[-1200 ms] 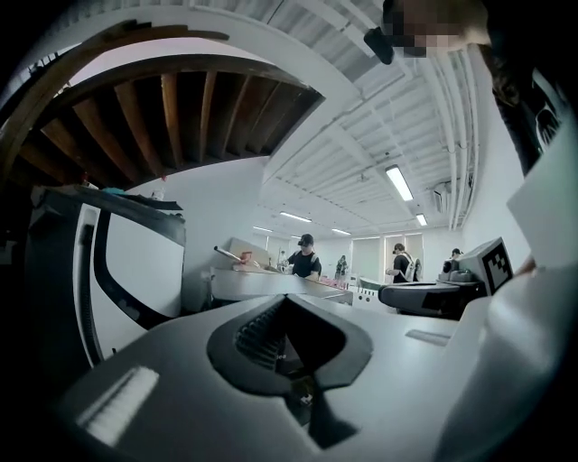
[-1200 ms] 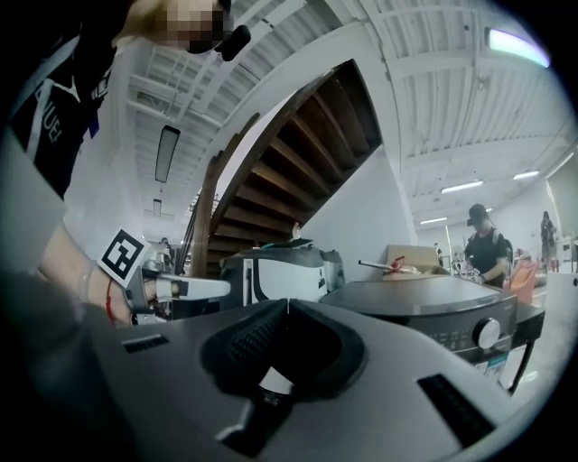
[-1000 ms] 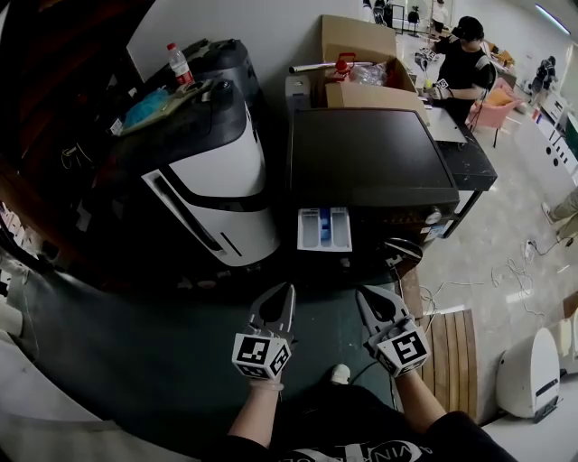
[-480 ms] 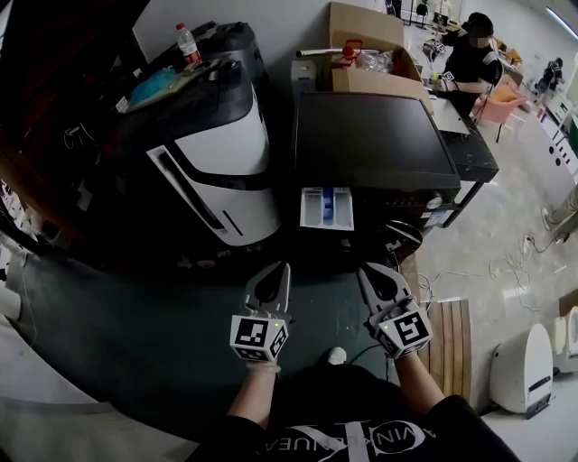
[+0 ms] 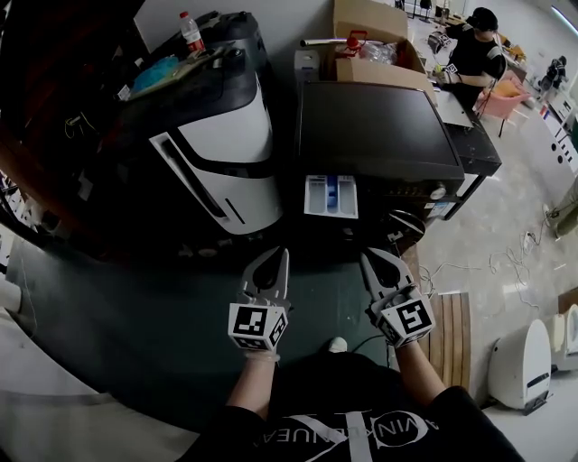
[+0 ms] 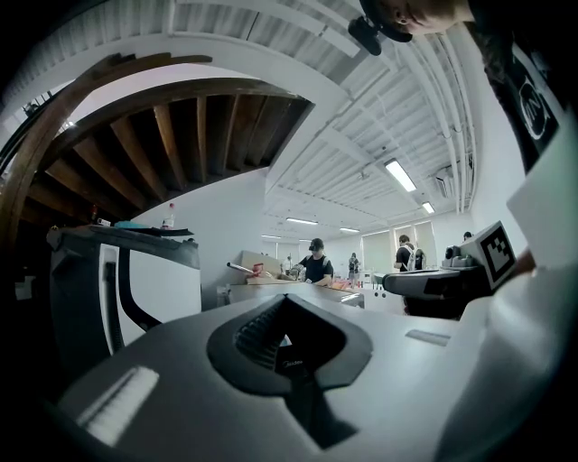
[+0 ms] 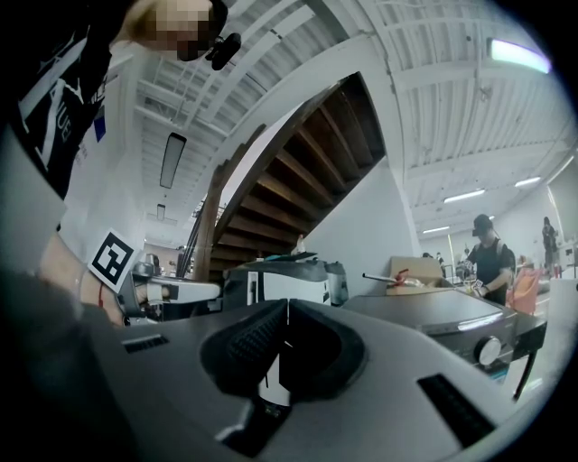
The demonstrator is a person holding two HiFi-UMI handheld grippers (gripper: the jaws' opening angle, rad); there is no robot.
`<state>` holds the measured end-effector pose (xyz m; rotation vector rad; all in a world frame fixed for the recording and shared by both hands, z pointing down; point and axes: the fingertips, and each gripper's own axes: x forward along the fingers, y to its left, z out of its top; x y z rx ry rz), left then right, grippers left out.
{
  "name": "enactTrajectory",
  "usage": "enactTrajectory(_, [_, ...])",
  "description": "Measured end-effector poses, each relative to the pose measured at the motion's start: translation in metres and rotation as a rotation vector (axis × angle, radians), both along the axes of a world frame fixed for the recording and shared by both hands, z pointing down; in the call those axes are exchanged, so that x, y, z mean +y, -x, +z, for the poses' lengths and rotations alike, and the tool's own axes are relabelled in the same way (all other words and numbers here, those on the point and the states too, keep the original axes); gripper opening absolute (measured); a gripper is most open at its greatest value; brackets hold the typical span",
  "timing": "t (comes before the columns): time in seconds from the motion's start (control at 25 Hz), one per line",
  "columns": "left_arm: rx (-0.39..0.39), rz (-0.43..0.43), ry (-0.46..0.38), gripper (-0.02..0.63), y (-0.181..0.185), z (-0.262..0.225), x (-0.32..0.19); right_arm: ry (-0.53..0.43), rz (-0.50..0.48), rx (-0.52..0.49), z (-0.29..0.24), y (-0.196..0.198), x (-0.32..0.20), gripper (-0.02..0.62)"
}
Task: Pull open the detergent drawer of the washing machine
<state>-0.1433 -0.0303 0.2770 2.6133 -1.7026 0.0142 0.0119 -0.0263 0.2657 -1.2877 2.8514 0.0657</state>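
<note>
The washing machine (image 5: pixel 379 135) has a dark top, and its white and blue detergent drawer (image 5: pixel 330 196) stands pulled out of the front at the upper left. Both grippers hang side by side over the dark floor, a good way short of the drawer. My left gripper (image 5: pixel 274 263) is shut with nothing in it, its tips meeting in the left gripper view (image 6: pixel 287 302). The right gripper (image 5: pixel 373 260) is also shut and empty (image 7: pixel 287 311). In the right gripper view the machine (image 7: pixel 433 311) and its round knob (image 7: pixel 489 350) lie to the right.
A large white and black appliance (image 5: pixel 217 153) stands left of the washer, with a bottle (image 5: pixel 191 32) on top. Cardboard boxes (image 5: pixel 370 27) sit behind the washer. A person (image 5: pixel 474 50) works at a far table. Wooden slats (image 5: pixel 452 347) and cables lie on the floor to the right.
My left gripper has risen a little and stays shut. The right gripper has hardly moved. The drawer stays pulled out, and the head view has shifted slightly.
</note>
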Motion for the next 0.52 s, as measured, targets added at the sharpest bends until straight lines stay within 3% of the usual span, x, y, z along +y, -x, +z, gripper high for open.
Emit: enactTrajectory(0.52, [0.008,-0.017,0.001,0.009,0.0051,-0.0042,-0.0009,0.009,-0.018,-0.005,-0.0043,0.0077,-0.0005,0.014])
